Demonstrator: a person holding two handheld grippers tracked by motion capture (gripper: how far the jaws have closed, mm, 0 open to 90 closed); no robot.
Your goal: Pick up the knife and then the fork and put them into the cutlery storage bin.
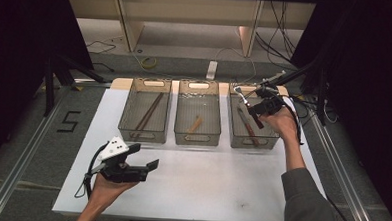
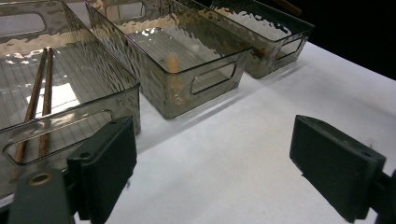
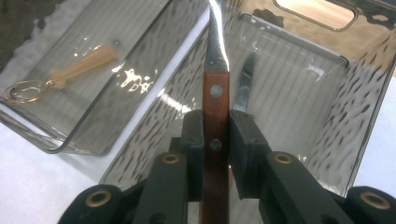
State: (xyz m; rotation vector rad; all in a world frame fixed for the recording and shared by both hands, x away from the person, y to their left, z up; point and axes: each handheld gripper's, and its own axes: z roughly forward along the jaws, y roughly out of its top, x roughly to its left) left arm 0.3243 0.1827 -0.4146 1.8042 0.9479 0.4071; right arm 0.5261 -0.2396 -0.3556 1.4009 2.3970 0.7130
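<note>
My right gripper [image 1: 254,111] hovers over the right bin [image 1: 232,123], shut on the wooden handle of a metal-bladed utensil [image 1: 242,95]. In the right gripper view the pads [image 3: 194,140] clamp the riveted handle [image 3: 215,95], and the blade points up and away. A second wooden-handled utensil [image 1: 249,132] lies in that bin below [image 3: 245,79]. My left gripper [image 1: 144,157] is held above the table's front left, open with nothing between its jaws [image 2: 212,163].
Three smoky clear bins stand in a row at the back of the white table [image 1: 205,186]. The left bin [image 1: 125,107] holds chopsticks [image 1: 148,113]. The middle bin [image 1: 197,138] holds a pale wooden piece [image 1: 195,124]. Cables trail behind the table.
</note>
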